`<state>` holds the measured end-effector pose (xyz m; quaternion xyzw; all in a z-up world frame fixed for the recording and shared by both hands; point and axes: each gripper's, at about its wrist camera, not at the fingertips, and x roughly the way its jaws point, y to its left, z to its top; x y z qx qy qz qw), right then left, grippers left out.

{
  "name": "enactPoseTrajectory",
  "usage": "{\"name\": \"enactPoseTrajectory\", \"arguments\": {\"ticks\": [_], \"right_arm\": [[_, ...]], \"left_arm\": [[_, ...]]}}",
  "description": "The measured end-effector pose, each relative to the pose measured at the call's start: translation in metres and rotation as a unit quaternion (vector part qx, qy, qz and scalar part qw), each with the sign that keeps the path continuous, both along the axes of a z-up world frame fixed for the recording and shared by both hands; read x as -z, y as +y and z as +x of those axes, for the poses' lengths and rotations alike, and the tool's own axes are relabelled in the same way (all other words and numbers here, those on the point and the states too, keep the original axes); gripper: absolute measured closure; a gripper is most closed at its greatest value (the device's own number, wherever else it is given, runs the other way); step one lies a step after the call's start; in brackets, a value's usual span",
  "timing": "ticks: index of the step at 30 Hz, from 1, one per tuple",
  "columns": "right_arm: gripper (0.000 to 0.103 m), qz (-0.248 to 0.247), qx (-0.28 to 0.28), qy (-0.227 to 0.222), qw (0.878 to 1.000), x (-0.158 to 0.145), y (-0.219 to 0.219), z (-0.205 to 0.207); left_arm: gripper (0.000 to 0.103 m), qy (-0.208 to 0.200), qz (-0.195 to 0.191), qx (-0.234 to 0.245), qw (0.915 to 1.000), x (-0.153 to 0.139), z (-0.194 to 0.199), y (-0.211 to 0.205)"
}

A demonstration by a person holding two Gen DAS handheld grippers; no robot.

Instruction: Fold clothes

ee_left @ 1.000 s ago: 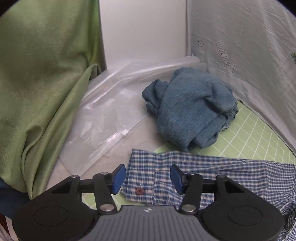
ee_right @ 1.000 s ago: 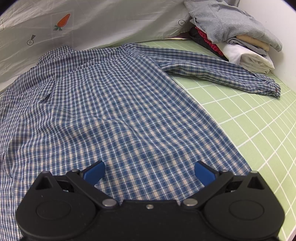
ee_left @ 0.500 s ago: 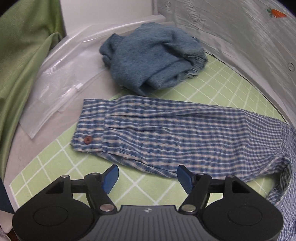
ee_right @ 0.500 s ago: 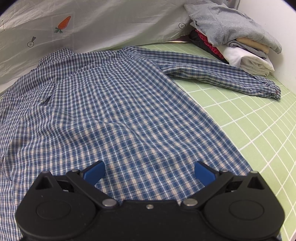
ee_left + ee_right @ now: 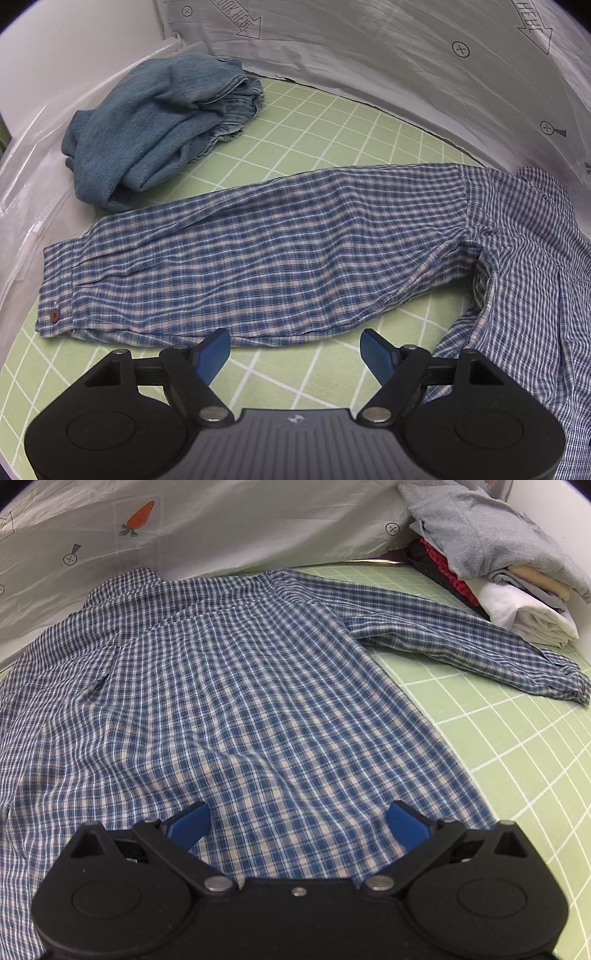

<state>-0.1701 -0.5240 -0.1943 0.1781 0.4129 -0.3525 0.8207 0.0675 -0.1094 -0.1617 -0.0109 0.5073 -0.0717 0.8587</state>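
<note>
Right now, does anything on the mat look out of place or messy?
Only the blue denim garment: it lies crumpled in a heap at the mat's far corner, partly off it, unlike the neat folded stack. The plaid shirt lies spread flat, sleeves out.

On the left, bare green gridded mat (image 5: 325, 122) lies open between the crumpled blue denim garment (image 5: 155, 122) and the spread blue-and-white checked shirt (image 5: 295, 254), and again in front of the sleeve. A white printed plastic sheet (image 5: 406, 55) walls off the far side. On the right, open mat (image 5: 517, 760) runs beside the shirt's hem; the stack of folded clothes (image 5: 491, 565) blocks the far corner.
</note>
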Motion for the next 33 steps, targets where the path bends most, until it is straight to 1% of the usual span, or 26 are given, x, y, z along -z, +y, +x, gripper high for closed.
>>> {"name": "enactPoseTrajectory", "arguments": {"ticks": [2,4,8,11,14,19,21,22,23,25,27,29,30,31,32,33], "right_arm": [[0.0,0.013,-0.002,-0.002,1.0,-0.003,-0.009,0.012],[0.0,0.018,-0.003,-0.023,1.0,-0.007,-0.016,0.025],[0.0,0.013,-0.013,-0.056,0.998,-0.018,-0.034,0.071],[0.0,0.008,-0.032,-0.078,0.996,-0.026,-0.054,0.119],[0.0,-0.013,-0.041,-0.086,0.995,-0.032,-0.07,0.167],[0.008,-0.022,-0.092,-0.118,0.988,-0.039,-0.092,0.244],[0.009,-0.015,-0.12,-0.131,0.984,-0.037,-0.099,0.273],[0.012,-0.007,-0.134,-0.136,0.982,-0.036,-0.101,0.286],[0.013,0.002,-0.147,-0.138,0.979,-0.035,-0.103,0.301],[0.014,0.009,-0.164,-0.128,0.978,-0.03,-0.109,0.327],[0.014,0.011,-0.178,-0.1,0.979,-0.02,-0.11,0.35],[0.018,0.031,-0.19,-0.086,0.978,-0.012,-0.115,0.365],[0.027,0.049,-0.196,-0.089,0.975,-0.01,-0.118,0.369],[0.048,0.07,-0.202,-0.097,0.972,-0.009,-0.121,0.371],[0.06,0.083,-0.204,-0.105,0.97,-0.009,-0.124,0.372],[0.09,0.095,-0.207,-0.114,0.967,-0.009,-0.127,0.373]], "left_arm": [[0.023,0.002,0.003,0.0,1.0,0.002,0.006,-0.005],[0.023,0.008,0.005,-0.008,0.9999,0.005,0.016,-0.008],[0.023,0.018,0.015,-0.022,0.9995,0.013,0.037,-0.012],[0.023,0.026,0.025,-0.031,0.9989,0.019,0.054,-0.015],[0.02,0.033,0.034,-0.037,0.9982,0.027,0.07,-0.018],[0.012,0.032,0.055,-0.049,0.9967,0.037,0.092,-0.026],[0.01,0.03,0.055,-0.053,0.9966,0.038,0.099,-0.028],[0.008,0.03,0.055,-0.056,0.9965,0.039,0.102,-0.029],[0.007,0.029,0.054,-0.059,0.9964,0.039,0.104,-0.03],[0.003,0.026,0.054,-0.066,0.996,0.041,0.107,-0.031],[0.001,0.025,0.055,-0.074,0.9955,0.041,0.11,-0.032],[0.0,0.024,0.055,-0.077,0.9952,0.042,0.111,-0.033],[0.0,0.023,0.055,-0.078,0.9951,0.042,0.111,-0.033],[0.0,0.023,0.055,-0.08,0.9951,0.042,0.112,-0.033],[0.0,0.022,0.055,-0.08,0.995,0.042,0.112,-0.034],[0.0,0.022,0.055,-0.08,0.9951,0.042,0.113,-0.034]]}}
